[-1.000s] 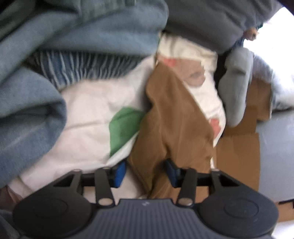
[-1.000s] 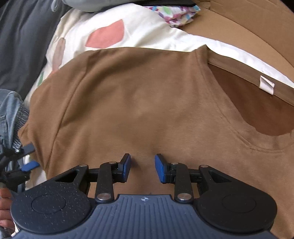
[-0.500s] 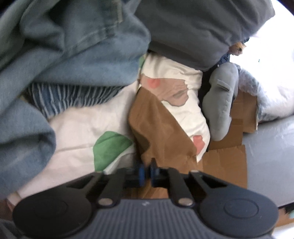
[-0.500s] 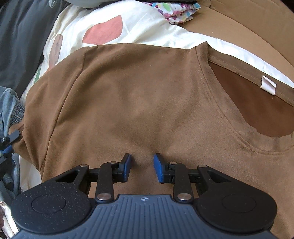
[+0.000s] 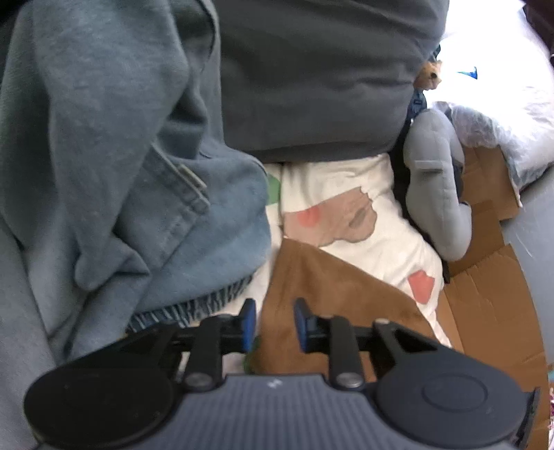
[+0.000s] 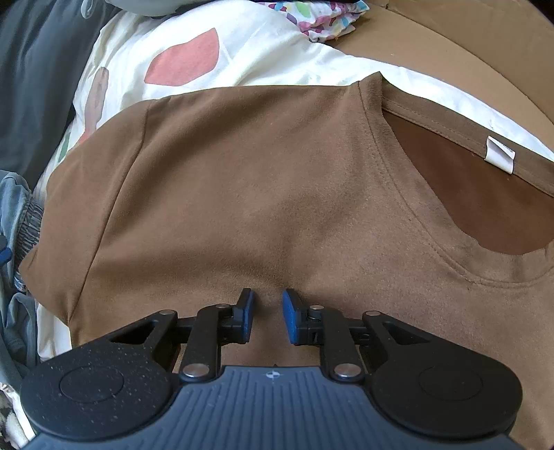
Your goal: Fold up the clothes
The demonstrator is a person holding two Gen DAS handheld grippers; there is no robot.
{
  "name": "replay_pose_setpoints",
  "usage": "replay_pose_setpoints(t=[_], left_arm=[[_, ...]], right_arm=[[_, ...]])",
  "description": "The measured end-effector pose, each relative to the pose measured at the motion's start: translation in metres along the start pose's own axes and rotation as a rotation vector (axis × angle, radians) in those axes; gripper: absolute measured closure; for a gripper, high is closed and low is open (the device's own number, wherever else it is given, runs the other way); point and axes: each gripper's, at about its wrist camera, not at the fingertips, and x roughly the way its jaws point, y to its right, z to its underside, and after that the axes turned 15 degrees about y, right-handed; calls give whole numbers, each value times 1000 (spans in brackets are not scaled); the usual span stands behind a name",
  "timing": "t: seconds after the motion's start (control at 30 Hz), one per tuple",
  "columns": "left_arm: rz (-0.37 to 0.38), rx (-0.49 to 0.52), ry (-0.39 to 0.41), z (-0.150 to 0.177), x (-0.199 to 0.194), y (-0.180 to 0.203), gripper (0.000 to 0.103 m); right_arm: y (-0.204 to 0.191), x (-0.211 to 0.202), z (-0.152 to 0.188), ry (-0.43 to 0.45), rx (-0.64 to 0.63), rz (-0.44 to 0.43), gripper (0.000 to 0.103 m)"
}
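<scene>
A brown T-shirt [image 6: 259,180] lies spread on a white patterned sheet [image 6: 242,52]. Its neckline [image 6: 450,214] and white label [image 6: 498,154] are at the right. My right gripper [image 6: 266,315] points down onto the shirt's chest. Its jaws are closing, a narrow gap is left, and the cloth shows in that gap unpinched. In the left wrist view a corner of the brown shirt [image 5: 329,287] lies under my left gripper [image 5: 273,323]. The left jaws are opening, and the shirt's edge shows between the blue pads [image 5: 248,323], which do not press on it.
Blue denim clothes [image 5: 121,155] and a dark grey garment [image 5: 311,86] are heaped at the left and the back. A grey soft toy [image 5: 436,180] lies on flattened cardboard [image 5: 484,304] at the right. More cardboard [image 6: 450,45] and a colourful cloth [image 6: 322,17] lie beyond the shirt.
The left jaws shut on the shirt's edge half a second ago, then parted again as the gripper rose and rolled. The right jaws narrowed a little and that hand stayed put.
</scene>
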Motion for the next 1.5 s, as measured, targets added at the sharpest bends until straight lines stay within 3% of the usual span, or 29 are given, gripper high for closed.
replay_pose_setpoints(t=[0.1, 0.23, 0.3, 0.37, 0.4, 0.43, 0.7, 0.93, 1.17, 1.3, 1.5], left_arm=[[-11, 69, -26, 3, 3, 0, 77], [-4, 83, -62, 10, 9, -3, 58], [16, 105, -72, 13, 12, 1, 58], [39, 127, -82, 16, 15, 4, 70], [61, 137, -87, 17, 16, 8, 91], [82, 142, -95, 17, 18, 12, 100], [177, 240, -103, 17, 39, 54, 99], [219, 258, -246, 20, 81, 67, 98], [216, 299, -331, 16, 99, 71, 91], [225, 297, -299, 6, 83, 72, 60], [176, 294, -241, -12, 51, 60, 57]], right_arm=[[-3, 1, 0, -2, -7, 4, 79], [-4, 1, 1, -8, -19, 11, 82], [-5, 3, -2, -18, -22, 24, 84], [-5, 6, -4, -30, -19, 32, 85], [-5, 6, -6, -35, -19, 34, 86], [-4, 7, -7, -39, -20, 34, 87], [2, 11, -14, -67, 8, 33, 92], [5, 10, -14, -65, 34, 38, 93], [4, 8, -12, -58, 26, 47, 93], [4, 7, -12, -57, 29, 55, 93], [5, 6, -14, -63, 31, 67, 93]])
